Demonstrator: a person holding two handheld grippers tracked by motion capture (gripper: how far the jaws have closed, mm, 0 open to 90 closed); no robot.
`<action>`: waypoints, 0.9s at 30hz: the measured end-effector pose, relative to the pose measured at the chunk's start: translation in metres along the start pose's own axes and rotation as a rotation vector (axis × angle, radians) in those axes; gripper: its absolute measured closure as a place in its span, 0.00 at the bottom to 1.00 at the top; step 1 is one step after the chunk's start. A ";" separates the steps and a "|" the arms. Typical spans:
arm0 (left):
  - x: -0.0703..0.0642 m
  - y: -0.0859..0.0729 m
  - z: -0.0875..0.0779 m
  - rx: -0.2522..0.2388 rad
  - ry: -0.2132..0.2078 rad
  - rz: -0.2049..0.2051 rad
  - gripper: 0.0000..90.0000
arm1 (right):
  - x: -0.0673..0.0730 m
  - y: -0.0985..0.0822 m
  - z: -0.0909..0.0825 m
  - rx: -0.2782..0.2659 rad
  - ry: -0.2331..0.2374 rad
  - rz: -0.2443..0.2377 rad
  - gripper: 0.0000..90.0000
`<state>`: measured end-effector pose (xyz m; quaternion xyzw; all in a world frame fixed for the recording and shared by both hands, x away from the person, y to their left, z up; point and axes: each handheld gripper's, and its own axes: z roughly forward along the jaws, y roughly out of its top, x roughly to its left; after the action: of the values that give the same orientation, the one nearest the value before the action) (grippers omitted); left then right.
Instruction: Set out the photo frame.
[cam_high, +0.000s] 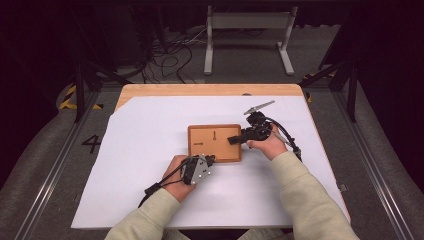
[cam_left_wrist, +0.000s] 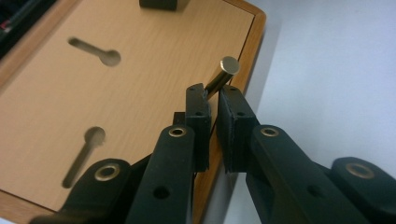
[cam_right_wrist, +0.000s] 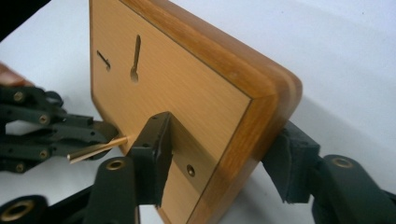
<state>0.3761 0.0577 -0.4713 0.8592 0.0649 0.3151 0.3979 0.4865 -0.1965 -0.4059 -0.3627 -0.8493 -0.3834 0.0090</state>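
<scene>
A flat wooden board (cam_high: 207, 150) with two keyhole slots (cam_left_wrist: 95, 51) lies mid-table on a white sheet. My right gripper (cam_high: 234, 140) is shut on the board's right edge, one jaw on the top face and the other against the rim, as the right gripper view shows for the board (cam_right_wrist: 187, 88) and the gripper (cam_right_wrist: 224, 140). My left gripper (cam_high: 210, 160) sits at the board's near right corner, shut on a thin brass pin (cam_left_wrist: 223, 74). The pin sticks out past the fingertips (cam_left_wrist: 196, 100), tilted over the board's edge. The right gripper view also shows the pin (cam_right_wrist: 95, 149).
The white sheet (cam_high: 150, 175) covers most of the wooden table (cam_high: 200, 90). Beyond the far edge, a grey metal stand (cam_high: 247, 30) and loose cables (cam_high: 170, 55) rest on the floor. A small hole (cam_right_wrist: 190, 170) marks the board near my right jaw.
</scene>
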 end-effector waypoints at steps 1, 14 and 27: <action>0.000 0.000 0.000 -0.001 -0.017 -0.012 0.91 | 0.001 0.000 -0.002 -0.001 -0.001 -0.016 0.53; -0.002 0.000 -0.031 -0.020 -0.130 -0.141 0.66 | 0.023 -0.017 -0.022 -0.017 -0.020 -0.167 0.62; 0.006 -0.031 -0.081 -0.016 -0.095 -0.294 0.53 | 0.047 -0.028 -0.032 -0.018 -0.083 -0.306 0.66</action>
<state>0.3376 0.1328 -0.4512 0.8512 0.1686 0.2128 0.4493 0.4257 -0.2013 -0.3877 -0.2446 -0.8909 -0.3726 -0.0877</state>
